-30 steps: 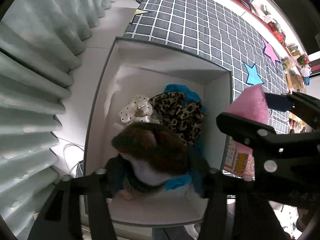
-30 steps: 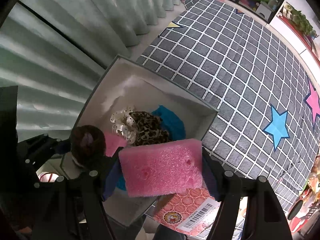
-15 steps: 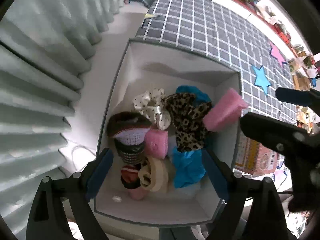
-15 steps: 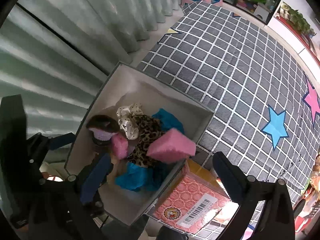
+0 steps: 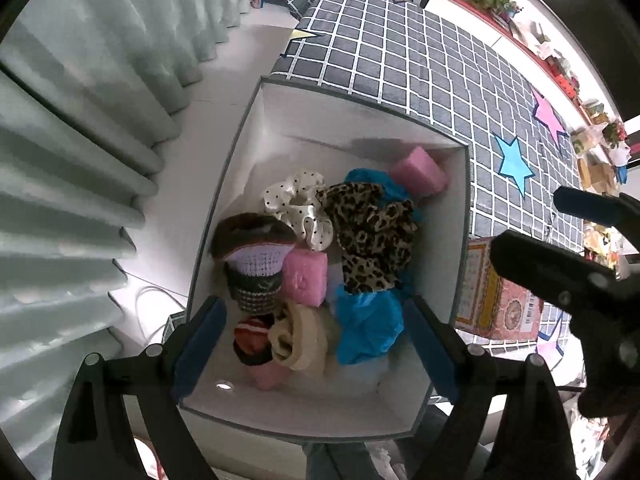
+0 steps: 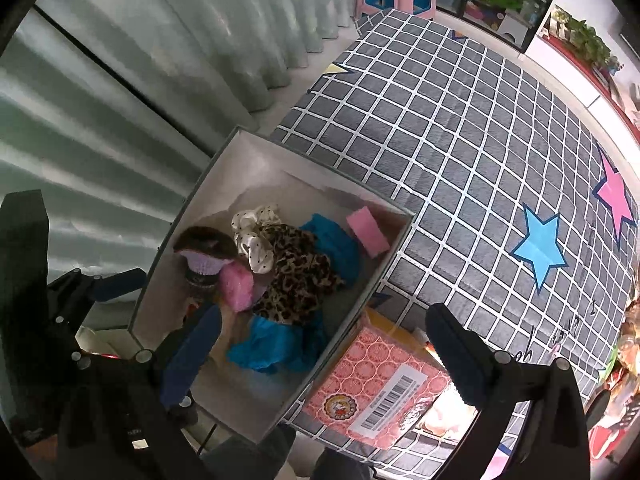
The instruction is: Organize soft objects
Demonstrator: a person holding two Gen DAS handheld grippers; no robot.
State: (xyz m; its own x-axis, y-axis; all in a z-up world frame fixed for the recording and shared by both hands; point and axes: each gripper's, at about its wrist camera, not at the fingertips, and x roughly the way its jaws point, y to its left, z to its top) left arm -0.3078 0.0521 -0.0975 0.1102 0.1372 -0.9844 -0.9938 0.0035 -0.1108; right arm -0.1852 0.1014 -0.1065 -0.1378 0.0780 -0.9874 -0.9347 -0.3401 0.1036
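The soft objects lie together inside the white box (image 5: 276, 120): a pink sponge (image 5: 418, 171) in the far corner, a leopard scrunchie (image 5: 372, 236) in the middle, blue cloth (image 5: 366, 326) beside it, and a brown knitted hat (image 5: 252, 240) at the left wall. The left tongs (image 5: 316, 340) hang above the box, wide open and empty. The right tongs (image 6: 320, 344) are also wide open, holding nothing, above the box edge and a red carton (image 6: 380, 384).
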